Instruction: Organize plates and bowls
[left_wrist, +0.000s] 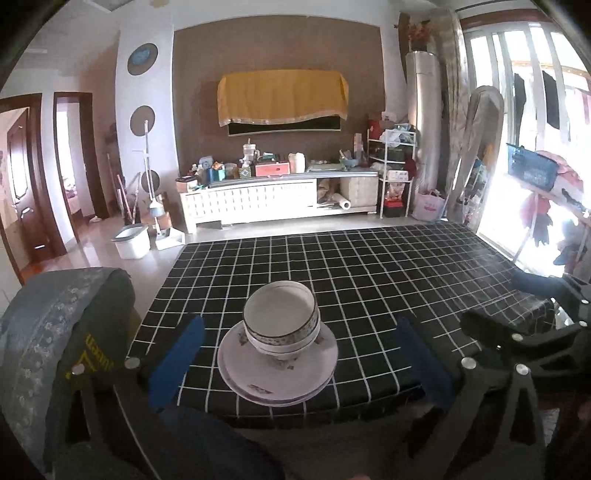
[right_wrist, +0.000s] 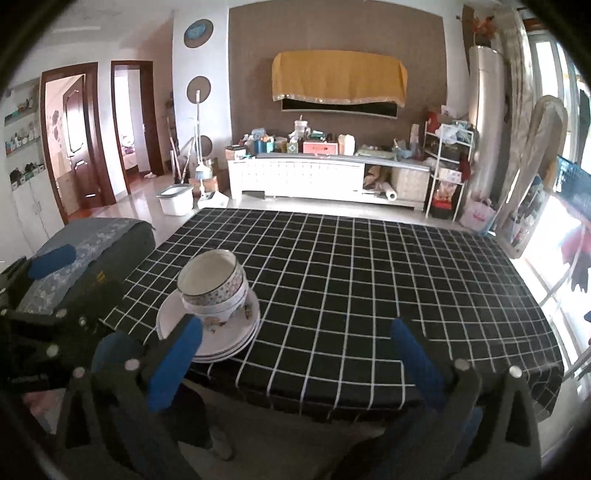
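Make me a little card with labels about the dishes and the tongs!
bowls: nested together, on top of the plates
plates: stacked, near the table's front edge
table: black cloth with white grid lines
left tongs: open wide, holding nothing, the stack seen between the fingers
right tongs: open wide, holding nothing, stack off to their left
other dishes on the table: none seen
tidy job: dishes look all stacked up
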